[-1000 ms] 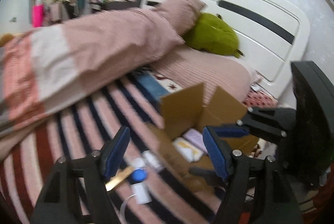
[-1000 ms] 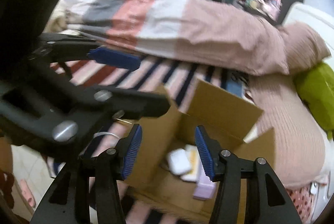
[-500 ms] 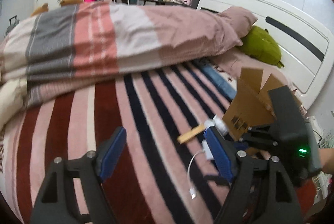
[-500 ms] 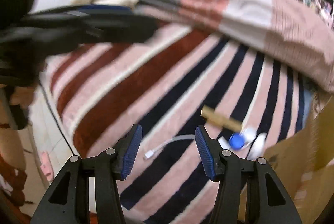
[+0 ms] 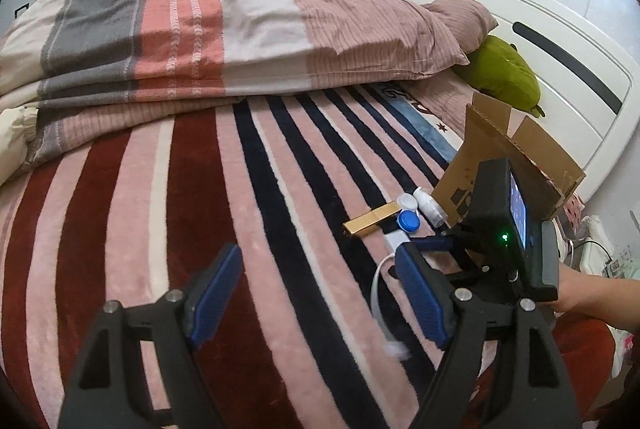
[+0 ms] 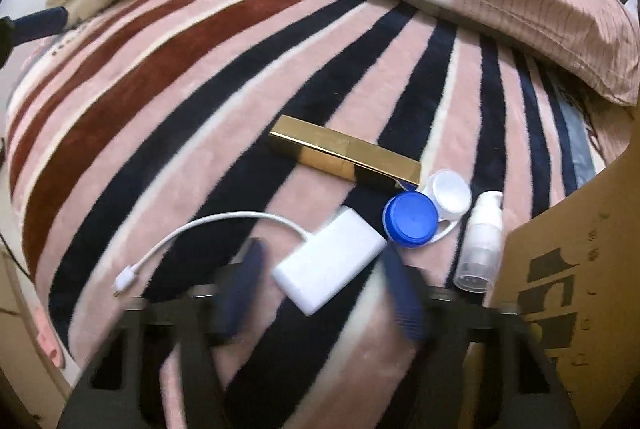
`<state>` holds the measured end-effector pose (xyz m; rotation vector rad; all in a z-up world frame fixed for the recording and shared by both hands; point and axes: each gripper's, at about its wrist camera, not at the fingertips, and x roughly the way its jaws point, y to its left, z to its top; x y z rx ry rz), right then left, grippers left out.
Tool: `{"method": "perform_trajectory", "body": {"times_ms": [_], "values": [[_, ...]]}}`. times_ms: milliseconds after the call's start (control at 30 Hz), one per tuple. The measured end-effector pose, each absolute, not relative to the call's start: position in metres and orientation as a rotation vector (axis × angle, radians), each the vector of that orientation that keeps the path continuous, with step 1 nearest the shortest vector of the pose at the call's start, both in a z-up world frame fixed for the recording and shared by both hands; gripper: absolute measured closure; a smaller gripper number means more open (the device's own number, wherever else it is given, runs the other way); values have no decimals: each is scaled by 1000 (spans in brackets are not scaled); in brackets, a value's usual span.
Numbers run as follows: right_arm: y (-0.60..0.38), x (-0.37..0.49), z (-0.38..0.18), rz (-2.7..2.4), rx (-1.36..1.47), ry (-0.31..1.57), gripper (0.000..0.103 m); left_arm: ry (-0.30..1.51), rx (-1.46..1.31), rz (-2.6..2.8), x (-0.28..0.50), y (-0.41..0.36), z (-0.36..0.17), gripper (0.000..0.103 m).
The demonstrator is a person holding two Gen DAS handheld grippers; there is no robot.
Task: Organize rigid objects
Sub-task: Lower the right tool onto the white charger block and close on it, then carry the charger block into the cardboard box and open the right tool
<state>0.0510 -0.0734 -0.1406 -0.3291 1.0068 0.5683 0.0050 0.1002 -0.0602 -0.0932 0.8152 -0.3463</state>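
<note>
On the striped blanket [image 6: 168,101] lies a white power bank [image 6: 328,261] with a white cable [image 6: 208,225]. My right gripper [image 6: 323,249] is down around it, jaws closing, one blurred pad on each side; I see no pad pressing on it. Close by are a gold bar-shaped case [image 6: 344,157], a contact-lens case with a blue cap [image 6: 410,219], and a small clear spray bottle [image 6: 482,245]. My left gripper [image 5: 316,257] hovers open over bare blanket, left of these items, with nothing between its fingers.
An open cardboard box [image 5: 500,149] stands right beside the items; its wall [image 6: 580,249] fills the right wrist view's right edge. A folded duvet [image 5: 200,29], a green plush [image 5: 504,77] and the white headboard [image 5: 540,41] lie beyond. A person's hand [image 5: 580,297] holds the right gripper.
The right gripper has sunk from above the box down to the power bank, and its jaws have narrowed. The left view swung from the box to the blanket, then held still.
</note>
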Motion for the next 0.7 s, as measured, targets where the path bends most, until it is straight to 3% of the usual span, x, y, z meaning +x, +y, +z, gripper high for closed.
{"method": "perform_trajectory", "body": {"times_ms": [33, 300, 500, 700], "values": [[-74, 50, -140, 573, -328, 1003, 72, 816, -94, -349, 6, 99, -60, 27], [-66, 26, -125, 637, -380, 946, 80, 823, -104, -379, 7, 91, -59, 27], [-63, 13, -108, 693, -368, 889, 80, 830, -104, -422, 7, 83, -53, 27], [-59, -13, -56, 764, -340, 748, 80, 834, -167, -554, 15, 64, -40, 27]]}}
